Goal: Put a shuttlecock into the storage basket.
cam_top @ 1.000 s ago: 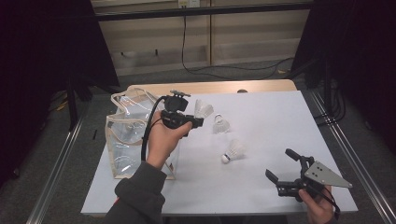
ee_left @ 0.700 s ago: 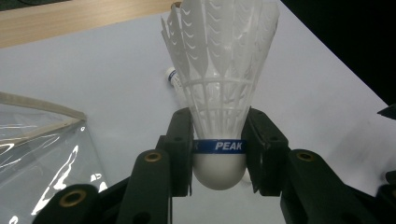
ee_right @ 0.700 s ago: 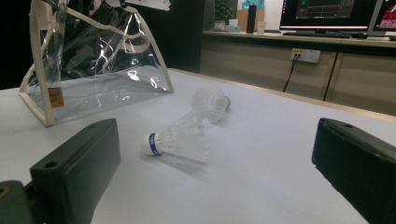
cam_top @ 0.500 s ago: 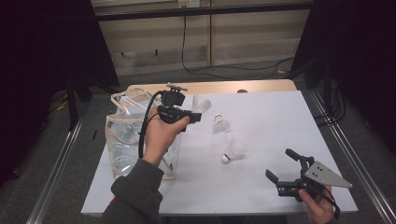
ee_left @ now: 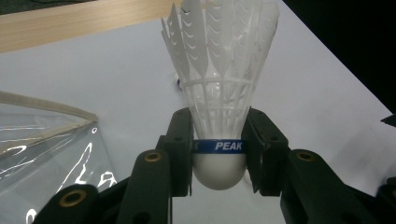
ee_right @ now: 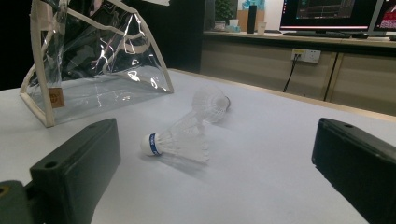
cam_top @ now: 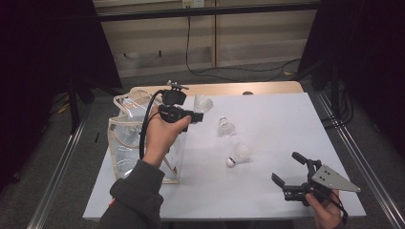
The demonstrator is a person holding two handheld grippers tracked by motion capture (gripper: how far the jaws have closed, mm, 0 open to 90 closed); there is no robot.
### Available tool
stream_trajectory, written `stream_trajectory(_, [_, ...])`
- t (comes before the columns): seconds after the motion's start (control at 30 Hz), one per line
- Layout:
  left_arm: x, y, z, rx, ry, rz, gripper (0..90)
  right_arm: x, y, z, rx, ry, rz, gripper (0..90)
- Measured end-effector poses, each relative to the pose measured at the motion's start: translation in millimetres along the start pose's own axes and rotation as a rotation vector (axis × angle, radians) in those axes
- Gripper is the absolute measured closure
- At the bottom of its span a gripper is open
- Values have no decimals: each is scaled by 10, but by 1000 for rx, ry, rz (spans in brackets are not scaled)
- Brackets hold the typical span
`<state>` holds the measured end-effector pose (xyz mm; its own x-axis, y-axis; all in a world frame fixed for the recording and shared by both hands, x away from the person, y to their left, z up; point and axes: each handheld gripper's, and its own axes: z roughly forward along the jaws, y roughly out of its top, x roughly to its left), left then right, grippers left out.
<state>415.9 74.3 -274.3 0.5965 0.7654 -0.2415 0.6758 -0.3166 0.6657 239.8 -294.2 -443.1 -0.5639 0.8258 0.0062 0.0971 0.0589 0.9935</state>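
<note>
A shuttlecock [ee_left: 219, 93] is pinched at its cork by the left gripper [cam_top: 193, 116], feathers out, so they are not crushed. It is held up by the clear bag [cam_top: 125, 138], at 9 o'clock, likely to go in. The right gripper [cam_top: 292, 170] is kept open and empty.
</note>
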Motion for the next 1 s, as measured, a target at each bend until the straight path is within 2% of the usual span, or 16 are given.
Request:
stream_trajectory(0.47, [51,48,-47,-2,3,-10,653,0,0,0,-2,2,3,9])
stream_trajectory(1.0, [139,102,-127,-24,-3,-43,653,2,2,-2,-1,1,4,9])
